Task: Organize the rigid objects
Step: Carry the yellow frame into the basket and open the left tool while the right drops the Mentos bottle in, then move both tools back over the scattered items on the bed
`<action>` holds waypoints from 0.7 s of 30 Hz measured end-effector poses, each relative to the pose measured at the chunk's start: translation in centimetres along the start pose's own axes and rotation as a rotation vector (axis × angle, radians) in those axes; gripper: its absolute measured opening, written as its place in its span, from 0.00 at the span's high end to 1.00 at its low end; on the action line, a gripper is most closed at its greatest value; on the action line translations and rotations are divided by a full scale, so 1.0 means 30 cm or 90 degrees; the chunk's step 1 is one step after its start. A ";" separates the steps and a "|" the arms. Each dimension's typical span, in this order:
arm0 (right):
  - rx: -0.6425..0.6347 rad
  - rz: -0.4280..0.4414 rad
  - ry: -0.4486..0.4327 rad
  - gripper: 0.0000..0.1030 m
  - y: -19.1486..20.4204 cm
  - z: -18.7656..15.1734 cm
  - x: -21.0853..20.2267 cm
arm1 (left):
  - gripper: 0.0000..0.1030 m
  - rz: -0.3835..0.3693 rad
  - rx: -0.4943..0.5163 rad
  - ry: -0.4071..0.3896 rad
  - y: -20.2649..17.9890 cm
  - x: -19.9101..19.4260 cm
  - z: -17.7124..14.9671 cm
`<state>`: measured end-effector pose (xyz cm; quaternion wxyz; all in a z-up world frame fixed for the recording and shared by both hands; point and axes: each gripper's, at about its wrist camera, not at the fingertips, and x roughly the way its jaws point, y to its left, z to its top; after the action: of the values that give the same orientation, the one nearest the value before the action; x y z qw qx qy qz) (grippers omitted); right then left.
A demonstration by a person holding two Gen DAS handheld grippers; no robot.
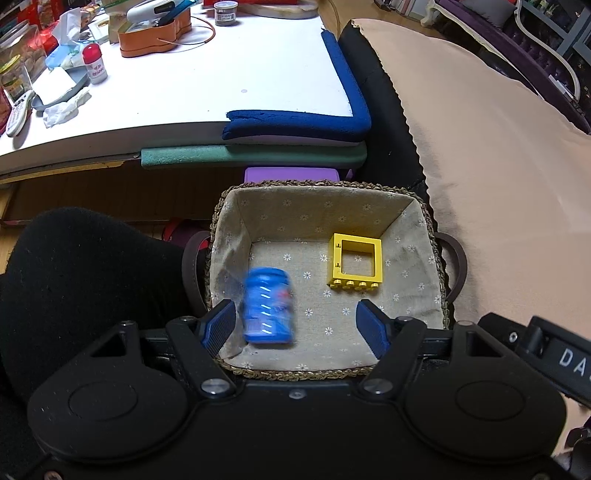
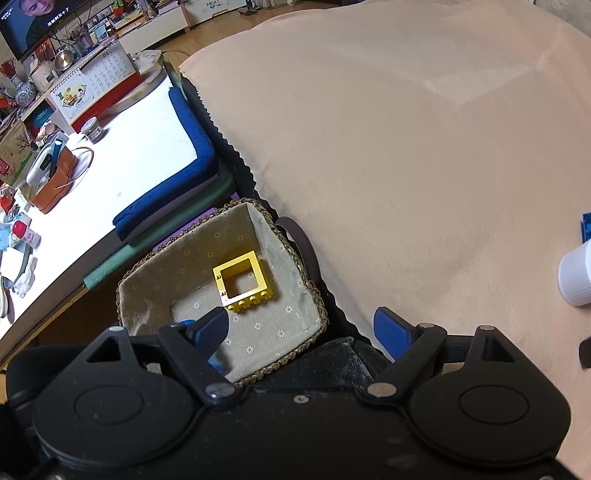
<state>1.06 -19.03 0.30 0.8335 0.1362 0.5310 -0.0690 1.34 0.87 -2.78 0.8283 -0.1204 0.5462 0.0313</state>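
You can read "DA" in white caps on a black label strip [image 1: 565, 360] at the right edge of the left wrist view; the rest is cut off by the frame. In the right wrist view, the desk calendar [image 2: 96, 82] shows "01" at its top right, w/ a date grid below too small to read. The white cabinet [image 2: 218, 9] at the top carries "HEART" in small print; the line under it is unclear. The TV screen [image 2: 33, 18] has a white subtitle line, chars too small to make out. The red-capped bottle [image 1: 95, 63] has a red logo, unreadable. The blue can [image 1: 269, 306] is blurred, so no print is legible.
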 end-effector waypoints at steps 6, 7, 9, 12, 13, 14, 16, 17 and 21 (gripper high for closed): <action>0.002 0.006 0.005 0.15 -0.015 -0.026 0.003 | 0.33 0.000 0.008 -0.001 -0.005 -0.003 -0.006; 0.002 0.005 0.006 0.15 -0.017 -0.031 0.002 | 0.33 -0.001 0.010 -0.001 -0.007 -0.004 -0.007; 0.000 0.001 0.007 0.15 -0.021 -0.040 0.003 | 0.33 0.001 0.015 -0.002 -0.010 -0.004 -0.009; -0.003 -0.008 0.008 0.14 -0.028 -0.050 0.006 | 0.33 0.002 0.019 -0.002 -0.012 -0.005 -0.010; -0.003 -0.010 0.008 0.14 -0.031 -0.053 0.007 | 0.33 0.003 0.020 -0.003 -0.012 -0.006 -0.010; -0.003 -0.010 0.008 0.14 -0.034 -0.056 0.004 | 0.33 0.003 0.020 -0.004 -0.013 -0.008 -0.011; -0.004 -0.010 0.005 0.13 -0.040 -0.062 -0.004 | 0.33 0.003 0.022 -0.007 -0.014 -0.011 -0.013; -0.005 -0.011 0.001 0.13 -0.044 -0.065 -0.012 | 0.33 0.003 0.024 -0.008 -0.015 -0.013 -0.014; -0.012 -0.019 -0.022 0.09 -0.070 -0.075 -0.057 | 0.33 0.001 0.040 -0.011 -0.028 -0.017 -0.018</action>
<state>-2.16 -20.40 0.61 0.8427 0.1194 0.5192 -0.0784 0.82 -0.02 -2.38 0.8365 -0.0938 0.5396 0.0161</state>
